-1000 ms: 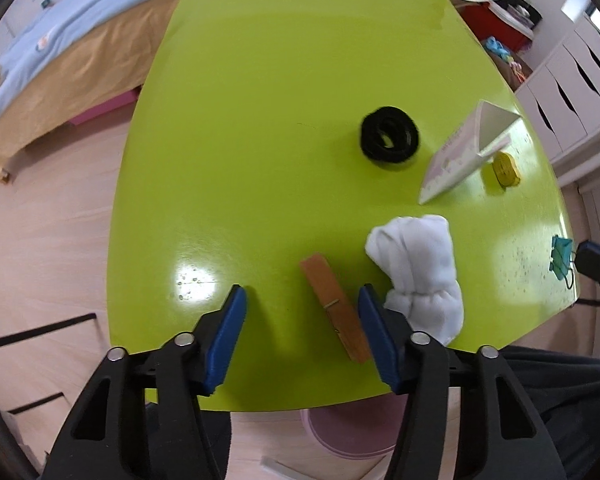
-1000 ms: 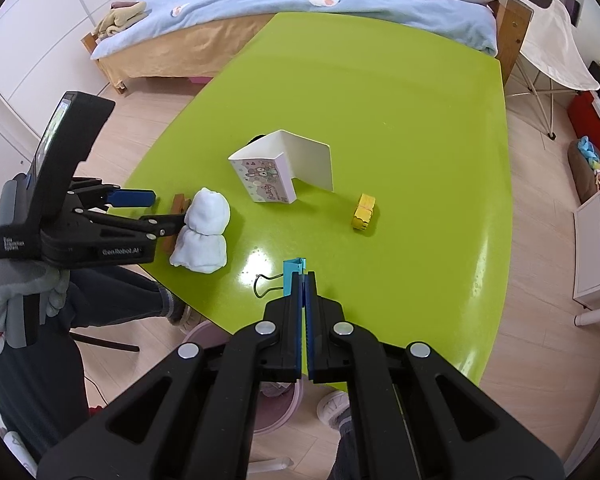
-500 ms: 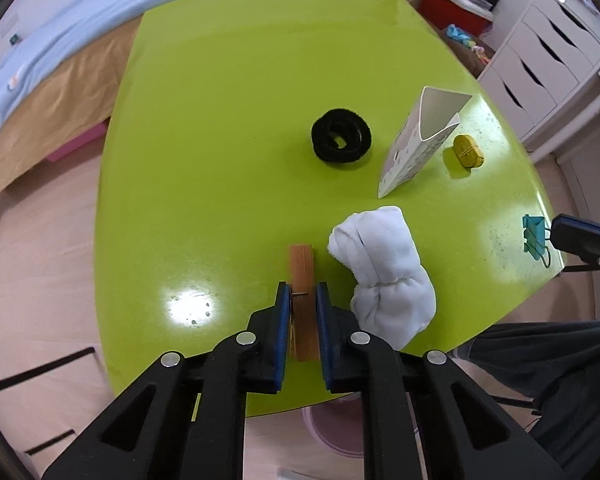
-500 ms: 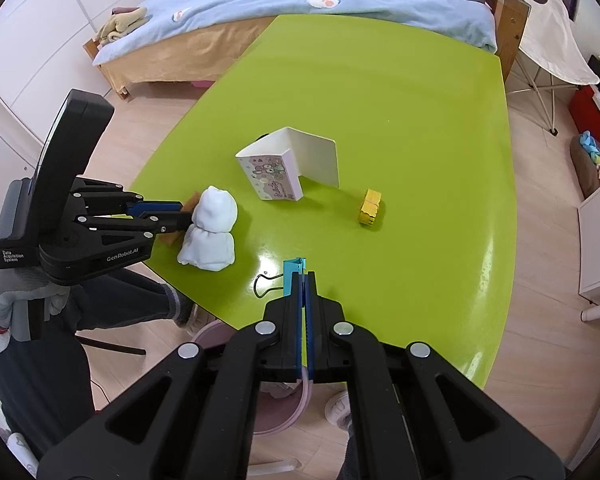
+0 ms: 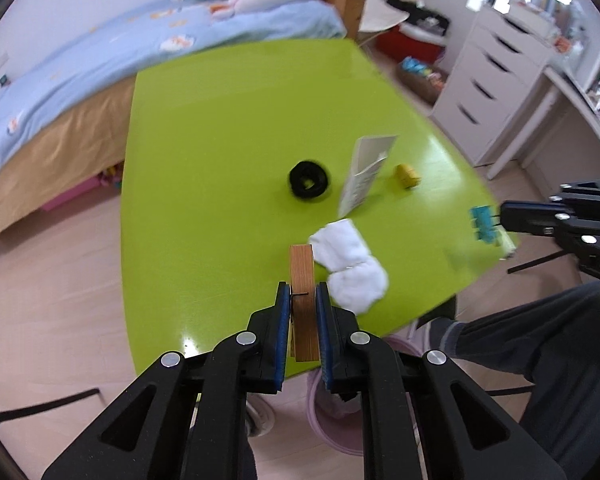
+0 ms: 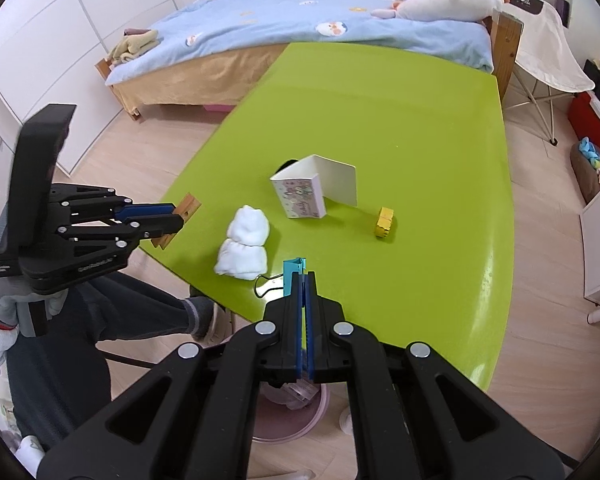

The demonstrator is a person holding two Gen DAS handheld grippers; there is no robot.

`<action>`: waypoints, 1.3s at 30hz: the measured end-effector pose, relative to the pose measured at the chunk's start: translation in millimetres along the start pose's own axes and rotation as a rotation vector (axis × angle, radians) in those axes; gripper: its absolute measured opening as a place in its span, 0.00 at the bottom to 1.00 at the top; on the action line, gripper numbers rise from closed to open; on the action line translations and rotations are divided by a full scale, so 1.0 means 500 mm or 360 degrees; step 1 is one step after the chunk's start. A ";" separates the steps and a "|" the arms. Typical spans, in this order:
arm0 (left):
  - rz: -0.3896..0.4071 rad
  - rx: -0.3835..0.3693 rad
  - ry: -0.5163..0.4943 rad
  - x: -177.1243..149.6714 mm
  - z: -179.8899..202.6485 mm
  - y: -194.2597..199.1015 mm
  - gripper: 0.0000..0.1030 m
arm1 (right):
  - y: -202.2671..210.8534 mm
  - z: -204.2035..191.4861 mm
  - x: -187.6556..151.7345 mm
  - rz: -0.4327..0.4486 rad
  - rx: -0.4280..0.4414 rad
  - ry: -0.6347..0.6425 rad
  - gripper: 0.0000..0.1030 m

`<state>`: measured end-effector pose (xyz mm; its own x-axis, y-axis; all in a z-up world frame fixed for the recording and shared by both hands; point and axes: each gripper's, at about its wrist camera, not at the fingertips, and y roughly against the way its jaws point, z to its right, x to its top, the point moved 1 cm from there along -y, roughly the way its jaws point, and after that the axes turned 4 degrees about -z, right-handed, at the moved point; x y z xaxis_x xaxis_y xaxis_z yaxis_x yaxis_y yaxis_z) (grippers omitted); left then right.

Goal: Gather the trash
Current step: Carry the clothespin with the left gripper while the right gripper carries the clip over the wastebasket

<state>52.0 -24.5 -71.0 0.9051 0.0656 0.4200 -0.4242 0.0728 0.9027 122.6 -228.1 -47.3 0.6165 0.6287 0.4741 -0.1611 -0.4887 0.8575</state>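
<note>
Wooden clothespin (image 5: 302, 280) clamped between the blue pads of the left gripper (image 5: 303, 300), jaws closed on its sides near the spring, its far end sticking out ahead of the fingertips. In the right wrist view the pin (image 6: 179, 220) is off the surface, over the near edge of the lime-green table (image 5: 204, 168). Just right of the left fingertips: white balled-up cloth (image 5: 348, 258) lying on the table. Further ahead of the left tool: black ring (image 5: 309, 180), then to its right a folded white card (image 5: 364, 174) standing upright, and a small yellow block (image 5: 407, 175) beyond the card.

Right gripper (image 6: 303, 280) fully closed, pinching a teal binder clip (image 6: 294, 276) by its body; the wire handle sticks out to the left of the fingertips. Clip is over the near table edge; whether it touches the surface I can't tell. White cloth (image 6: 245, 244) sits just left-ahead of the right tool, card (image 6: 314, 192) straight ahead, yellow block (image 6: 384, 222) ahead-right. Pink bin (image 6: 284, 412) on the floor below the right gripper, mostly hidden by it. A gloved hand (image 6: 4, 308) holds the left tool's handle.
</note>
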 end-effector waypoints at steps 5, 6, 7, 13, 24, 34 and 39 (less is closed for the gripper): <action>0.0102 -0.0032 -0.0056 -0.027 0.023 0.055 0.13 | 0.024 -0.023 -0.028 0.0038 0.0019 0.0006 0.01; 0.0117 -0.0034 -0.0066 -0.032 0.027 0.063 0.13 | 0.029 -0.027 -0.033 0.0045 0.0022 0.0009 0.01; 0.0137 -0.0036 -0.0083 -0.039 0.032 0.073 0.13 | 0.036 -0.033 -0.041 0.0056 0.0023 0.0014 0.01; 0.0192 -0.0077 -0.0137 -0.073 0.062 0.112 0.13 | 0.071 -0.065 -0.081 0.0097 0.0020 0.0048 0.01; 0.0190 -0.0189 -0.0205 -0.134 0.108 0.126 0.13 | 0.105 -0.099 -0.157 0.0139 0.0049 0.0018 0.01; 0.0129 -0.0238 -0.0253 -0.159 0.131 0.108 0.13 | 0.107 -0.105 -0.193 0.0129 0.0070 0.0006 0.01; 0.0114 -0.0263 -0.0277 -0.158 0.139 0.104 0.13 | 0.107 -0.104 -0.196 0.0133 0.0089 0.0002 0.01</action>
<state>-39.4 -95.1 -50.8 0.8577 -0.0949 0.5053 -0.4736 0.2366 0.8483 13.3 -284.3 -37.7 0.6016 0.5853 0.5436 -0.1683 -0.5724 0.8025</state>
